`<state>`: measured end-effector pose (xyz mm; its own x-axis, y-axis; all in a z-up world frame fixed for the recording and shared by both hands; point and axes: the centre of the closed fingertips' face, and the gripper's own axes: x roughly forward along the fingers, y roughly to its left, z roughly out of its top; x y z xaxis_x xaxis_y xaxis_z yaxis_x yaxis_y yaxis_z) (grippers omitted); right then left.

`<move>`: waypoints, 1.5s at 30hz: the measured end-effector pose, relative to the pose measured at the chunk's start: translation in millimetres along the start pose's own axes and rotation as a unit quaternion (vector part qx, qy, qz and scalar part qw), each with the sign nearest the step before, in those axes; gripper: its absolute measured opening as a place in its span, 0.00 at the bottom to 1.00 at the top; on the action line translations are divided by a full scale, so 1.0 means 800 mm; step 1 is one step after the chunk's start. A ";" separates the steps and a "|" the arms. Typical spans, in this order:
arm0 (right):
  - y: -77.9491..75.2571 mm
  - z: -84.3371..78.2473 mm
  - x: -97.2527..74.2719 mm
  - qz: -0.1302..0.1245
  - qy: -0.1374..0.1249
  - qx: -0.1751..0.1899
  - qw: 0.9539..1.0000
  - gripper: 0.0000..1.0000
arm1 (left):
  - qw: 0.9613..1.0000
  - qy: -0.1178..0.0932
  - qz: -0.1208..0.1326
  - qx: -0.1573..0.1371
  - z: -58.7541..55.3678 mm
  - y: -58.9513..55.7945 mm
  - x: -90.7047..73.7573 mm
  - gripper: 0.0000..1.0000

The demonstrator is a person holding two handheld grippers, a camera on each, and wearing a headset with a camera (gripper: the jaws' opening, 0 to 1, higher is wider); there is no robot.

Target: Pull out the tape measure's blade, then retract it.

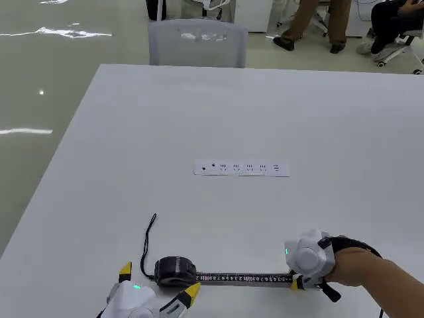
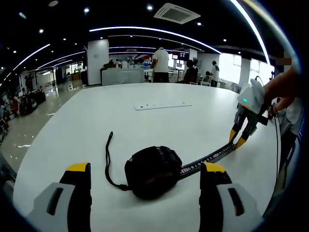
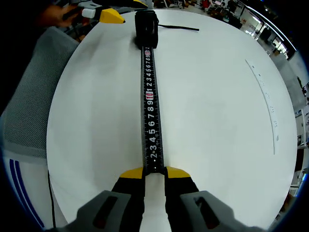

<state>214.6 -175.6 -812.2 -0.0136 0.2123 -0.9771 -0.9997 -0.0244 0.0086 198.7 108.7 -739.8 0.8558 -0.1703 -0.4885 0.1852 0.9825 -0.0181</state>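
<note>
- Head view: left tool (image 1: 159,279) spread wide, a jaw each side of the tape measure (image 1: 175,270), nearer than the power strip (image 1: 242,169) and to its left, close to the table (image 1: 265,112) edge.
- Right tool (image 1: 295,283) clamped on the end of the blade (image 1: 242,278), nearer than the power strip, to its right; blade flat on the table between the tools.
- Strap (image 1: 147,238) lying from the tape measure toward the power strip; open table beyond the power strip up to a chair (image 1: 197,43) at the far edge.
- Left gripper view: jaws far apart, tape measure just ahead between them, contact unclear; right tool pinching the blade tip.
- Right gripper view: jaws nearly together on the blade's end; printed numbers legible here, too small from the head; table edge close beside the blade, on the side away from the power strip.
</note>
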 end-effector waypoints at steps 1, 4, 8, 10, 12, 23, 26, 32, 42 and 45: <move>0.001 0.001 0.001 0.000 0.003 -0.001 1.000 0.15 | 1.000 0.002 0.001 -0.002 0.000 -0.004 0.000 0.91; 0.005 0.005 -0.010 0.002 0.009 0.001 1.000 0.15 | 1.000 0.004 0.005 -0.006 0.003 -0.002 0.007 0.89; -0.002 -0.002 0.001 0.006 -0.003 0.034 0.999 0.14 | 1.000 0.014 0.012 -0.024 -0.001 -0.007 0.016 0.88; -0.001 0.000 -0.003 0.007 -0.005 0.034 0.999 0.14 | 0.998 0.024 0.017 -0.046 -0.007 -0.010 0.021 0.87; 0.000 0.001 -0.004 0.003 -0.007 0.036 0.999 0.14 | 0.998 0.028 0.020 -0.050 -0.010 -0.011 0.030 0.87; 0.000 0.003 -0.006 -0.004 0.006 0.063 0.998 0.14 | 0.995 0.045 0.039 -0.077 -0.023 -0.008 0.047 0.83; -0.002 0.000 0.000 -0.003 0.006 0.065 0.998 0.14 | 0.994 0.044 0.045 -0.085 -0.021 -0.009 0.050 0.82; -0.007 -0.004 0.010 -0.001 0.008 0.071 0.997 0.13 | 0.993 0.046 0.039 -0.104 -0.019 -0.010 0.054 0.75; 0.000 0.002 -0.004 0.000 0.016 0.074 0.997 0.13 | 0.995 0.071 0.045 -0.060 -0.029 -0.012 0.059 0.63; -0.004 0.000 0.002 0.000 0.016 0.075 0.997 0.13 | 0.995 0.076 0.046 -0.045 -0.029 -0.013 0.059 0.62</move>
<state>217.6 -175.5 -813.8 -0.0149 0.1817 -0.9832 -0.9918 0.1222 0.0376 226.3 92.3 -782.7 0.7833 -0.0736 -0.6172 0.0597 0.9973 -0.0431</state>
